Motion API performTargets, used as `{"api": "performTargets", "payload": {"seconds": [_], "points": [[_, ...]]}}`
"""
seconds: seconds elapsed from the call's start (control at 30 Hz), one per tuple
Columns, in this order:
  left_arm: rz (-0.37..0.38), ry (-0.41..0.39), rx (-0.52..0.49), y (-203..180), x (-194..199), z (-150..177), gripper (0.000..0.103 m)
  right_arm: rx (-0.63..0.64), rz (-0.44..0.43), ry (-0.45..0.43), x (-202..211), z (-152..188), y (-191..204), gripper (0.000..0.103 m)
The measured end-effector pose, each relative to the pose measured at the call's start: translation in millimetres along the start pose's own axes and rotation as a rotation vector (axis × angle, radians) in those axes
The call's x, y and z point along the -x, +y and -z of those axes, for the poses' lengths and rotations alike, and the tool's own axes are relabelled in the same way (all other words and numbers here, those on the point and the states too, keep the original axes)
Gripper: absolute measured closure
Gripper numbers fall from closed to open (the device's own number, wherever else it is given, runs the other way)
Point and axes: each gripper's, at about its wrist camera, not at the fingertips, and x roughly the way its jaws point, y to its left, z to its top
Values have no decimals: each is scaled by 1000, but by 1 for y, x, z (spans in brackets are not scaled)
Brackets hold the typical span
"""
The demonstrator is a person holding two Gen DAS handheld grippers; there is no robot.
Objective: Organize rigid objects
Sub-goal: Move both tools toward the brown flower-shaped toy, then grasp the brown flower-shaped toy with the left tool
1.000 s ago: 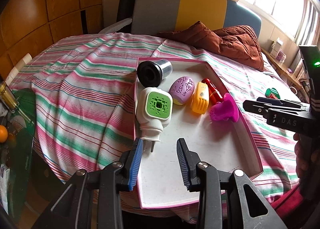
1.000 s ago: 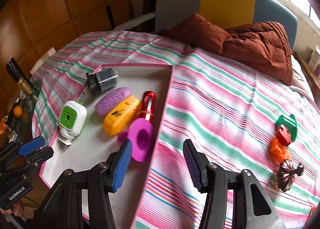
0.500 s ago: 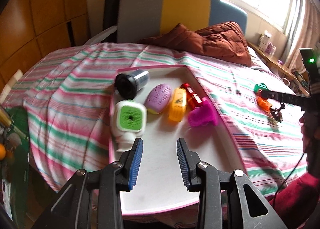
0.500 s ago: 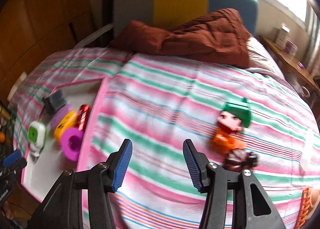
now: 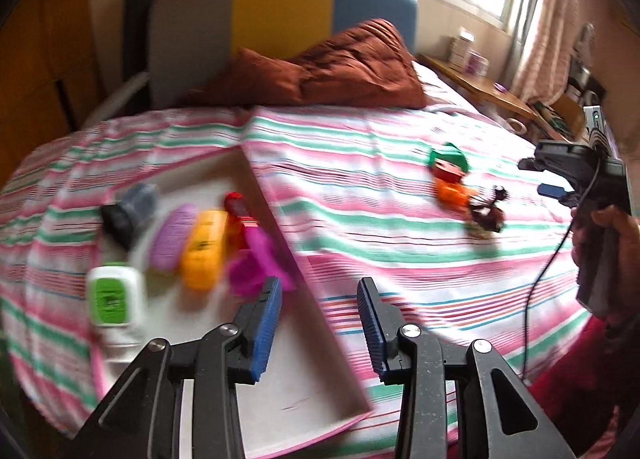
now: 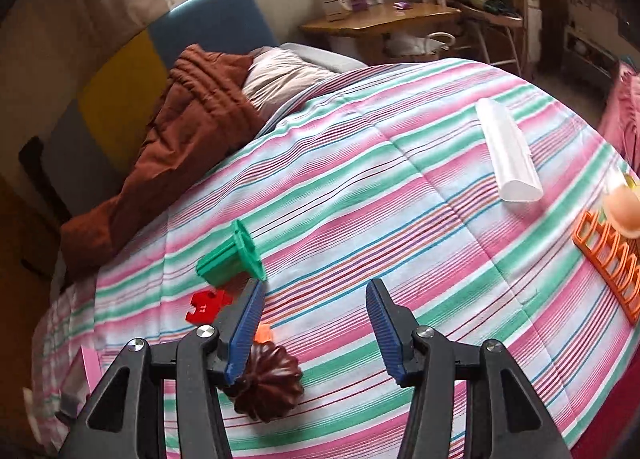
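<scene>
Hovering left hand-held gripper (image 5: 319, 313): lower centre of the left wrist view, above the tray's right wall; jaws at a narrow gap, just opened a little, nothing between the blue ribbed pads.
Right hand-held gripper (image 6: 314, 325): lower centre of the right wrist view, jaws moderately apart and empty over bare bedspread; also seen at the right edge of the left wrist view, gripped by a hand (image 5: 608, 235).
Tray (image 5: 304, 371): shallow, white floor, pink rim, lower left of the left wrist view; its near corner lies close to the bed edge.
Tray contents: blurred row along the far half — dark cylinder (image 5: 128, 211), white plug with green face (image 5: 114, 297), purple oval (image 5: 173, 237), orange piece (image 5: 203, 249), red tube (image 5: 237, 205), magenta cup (image 5: 256, 267).
Open room: near half of the tray floor is bare; a wide stretch of bedspread (image 6: 400, 187) lies free ahead of the right jaws.
Loose items: green flanged plastic spool (image 6: 232, 255) on its side, flat red piece (image 6: 206, 305), small orange bit (image 6: 264, 333), and a dark brown ribbed, fluted knob (image 6: 268, 383) just beside the right gripper's left finger, partly behind it.
Far right: translucent white tapered tube (image 6: 508, 151), orange slotted rack (image 6: 608, 263).
Bedspread texture: soft, striped pink, green and white.
</scene>
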Motion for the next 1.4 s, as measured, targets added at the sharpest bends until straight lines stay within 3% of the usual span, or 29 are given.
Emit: {"api": "performTargets", "payload": {"seconds": [0.2, 0.43, 0.83, 0.97, 1.0, 1.07, 1.17, 1.4], "points": [[101, 27, -65, -45, -30, -23, 56, -94, -43, 8, 4, -4, -18, 50], [217, 21, -189, -106, -62, -53, 56, -135, -72, 15, 5, -6, -26, 50], [304, 44, -308, -174, -112, -77, 56, -204, -117, 49, -1, -10, -38, 50], [291, 64, -297, -182, -133, -83, 58, -207, -122, 58, -3, -10, -38, 50], [290, 69, -290, -183, -137, -84, 71, -204, -121, 62, -4, -10, -38, 50], [300, 61, -286, -182, -137, -85, 80, -199, -120, 72, -7, -10, -37, 50], [318, 75, -256, -172, -130, -79, 80, -192, -116, 82, -9, -9, -35, 50], [269, 87, -188, -128, -97, -49, 80, -104, -101, 155, -21, -1, -19, 50]]}}
